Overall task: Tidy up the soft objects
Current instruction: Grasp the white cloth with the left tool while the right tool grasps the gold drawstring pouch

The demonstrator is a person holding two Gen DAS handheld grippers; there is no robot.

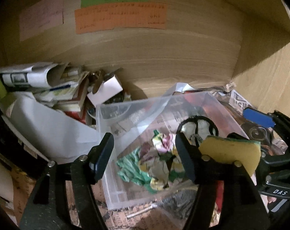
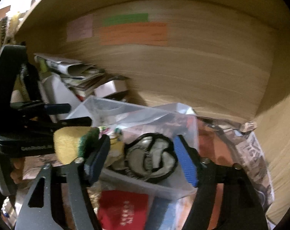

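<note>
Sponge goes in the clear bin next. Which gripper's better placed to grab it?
Probably the right gripper: it is open, and the sponge sits just outside its left fingertip. The left gripper, also open, has it beside its right finger.

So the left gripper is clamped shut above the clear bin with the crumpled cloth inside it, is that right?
Not quite. The left gripper is open, with its jaws spread wide and nothing held between them, as the left wrist view shows. The rest holds: it is above the clear bin, and the crumpled cloth is inside it.
</note>
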